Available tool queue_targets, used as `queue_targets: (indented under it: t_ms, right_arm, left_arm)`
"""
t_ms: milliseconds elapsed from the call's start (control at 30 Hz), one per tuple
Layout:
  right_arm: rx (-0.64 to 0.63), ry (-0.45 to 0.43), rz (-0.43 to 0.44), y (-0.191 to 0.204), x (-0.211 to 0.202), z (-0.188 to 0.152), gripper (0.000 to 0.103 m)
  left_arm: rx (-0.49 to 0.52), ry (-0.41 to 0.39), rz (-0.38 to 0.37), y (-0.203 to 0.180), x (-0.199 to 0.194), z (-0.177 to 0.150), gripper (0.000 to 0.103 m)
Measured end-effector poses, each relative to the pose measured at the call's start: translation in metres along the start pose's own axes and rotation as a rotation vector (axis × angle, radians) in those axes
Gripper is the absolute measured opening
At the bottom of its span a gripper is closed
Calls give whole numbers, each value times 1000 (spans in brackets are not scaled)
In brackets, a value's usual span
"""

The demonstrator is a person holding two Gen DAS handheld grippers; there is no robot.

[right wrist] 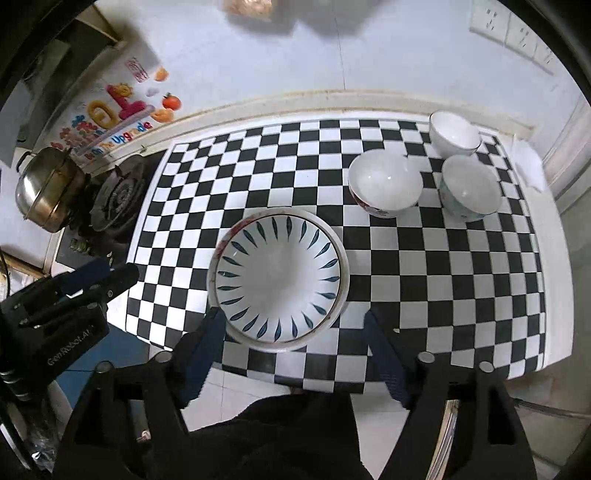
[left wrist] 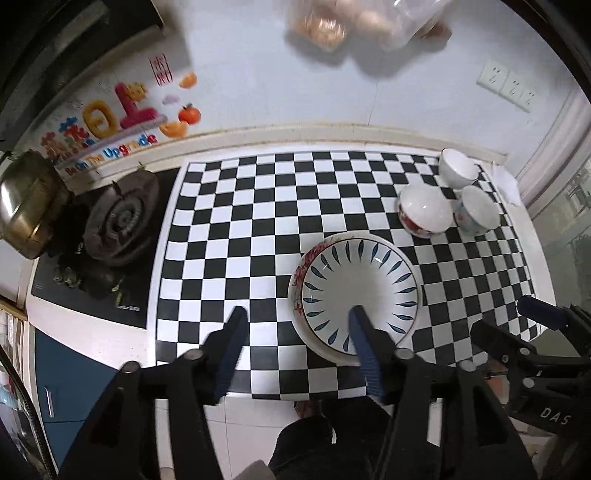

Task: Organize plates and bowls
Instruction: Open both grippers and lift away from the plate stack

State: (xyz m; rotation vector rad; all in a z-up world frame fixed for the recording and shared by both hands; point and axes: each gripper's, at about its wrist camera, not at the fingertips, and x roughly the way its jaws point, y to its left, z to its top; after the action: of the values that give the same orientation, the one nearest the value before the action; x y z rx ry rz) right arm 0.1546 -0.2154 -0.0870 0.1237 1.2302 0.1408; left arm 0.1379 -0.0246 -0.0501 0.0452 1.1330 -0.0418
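Judging progress: plates point(right wrist: 279, 280) stacked; three bowls point(right wrist: 386, 184) beyond them remain loose (unstacked); left gripper point(left wrist: 297, 317) and right gripper point(right wrist: 295, 321) gape empty.

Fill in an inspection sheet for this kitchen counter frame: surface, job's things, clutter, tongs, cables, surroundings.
Surface: checkered mat on a white counter, flat.
Job's things: leaf plate stacked on a red-patterned plate near the front edge; three bowls upright, clustered at the back right.
Clutter: nothing seen on the mat; folded white cloth at its right edge.
Tongs: left tongs open, empty, above the plates; right tongs open, empty.
Cables: nothing seen.
Surroundings: gas burner and steel pot at left, wall sockets, stickers, hanging food bags; a person's dark clothing below.
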Motion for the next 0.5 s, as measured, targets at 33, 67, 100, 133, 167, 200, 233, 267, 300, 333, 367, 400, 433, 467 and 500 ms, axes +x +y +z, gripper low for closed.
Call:
queue_targets:
  t_ms: [33, 67, 100, 133, 167, 200, 233, 267, 300, 333, 367, 400, 433, 467, 500]
  right_arm:
    - [0, -12, -8, 1, -6, -5, 84]
    - [5, -26, -14, 2, -14, -10, 85]
    - [11, -36, -13, 2, -19, -14, 86]
    - [17, -44, -11, 3, -25, -18, 86]
    - [25, -55, -9, 3, -32, -23, 86]
    - [29, -64, -10, 3, -37, -26, 87]
    - [33, -80, -14, 4, -44, -30, 87]
    - [32, -92, -17, 5, -50, -34, 87]
    - [30, -104, -23, 6, -56, -37, 87]
    - [28, -115, -28, 7, -61, -39, 87]
    - [27, -132, -32, 9, -68, -43, 88]
    - [26, -140, -35, 10, -73, -45, 88]
    - [24, -152, -39, 12, -79, -49, 88]
    - [24, -159, -40, 12, -83, -51, 88]
    - [24, -165, -42, 13, -87, -53, 88]
  left_arm:
    - [-1, -8, -3, 1, -6, -3, 70]
    - [-3, -18, -7, 2, -12, -6, 73]
    - [-5, -30, -10, 2, -18, -9, 77]
    - [-8, -44, -11, 3, -25, -12, 81]
    - [-10, -56, -11, 4, -31, -15, 83]
    - [-11, -67, -8, 4, -36, -18, 83]
    - [-14, -76, -7, 3, -41, -20, 83]
    - [-15, -85, -7, 3, -45, -23, 83]
    - [-18, -91, -6, 3, -49, -26, 83]
    - [-20, -97, -6, 3, -53, -29, 83]
    - [-19, -101, -8, 3, -56, -31, 83]
    - [-18, -106, -10, 2, -59, -33, 83]
    - [-17, -109, -10, 2, -62, -35, 83]
    - [-13, -114, -11, 1, -65, -37, 83]
    - [-11, -117, -10, 0, -67, -39, 83]
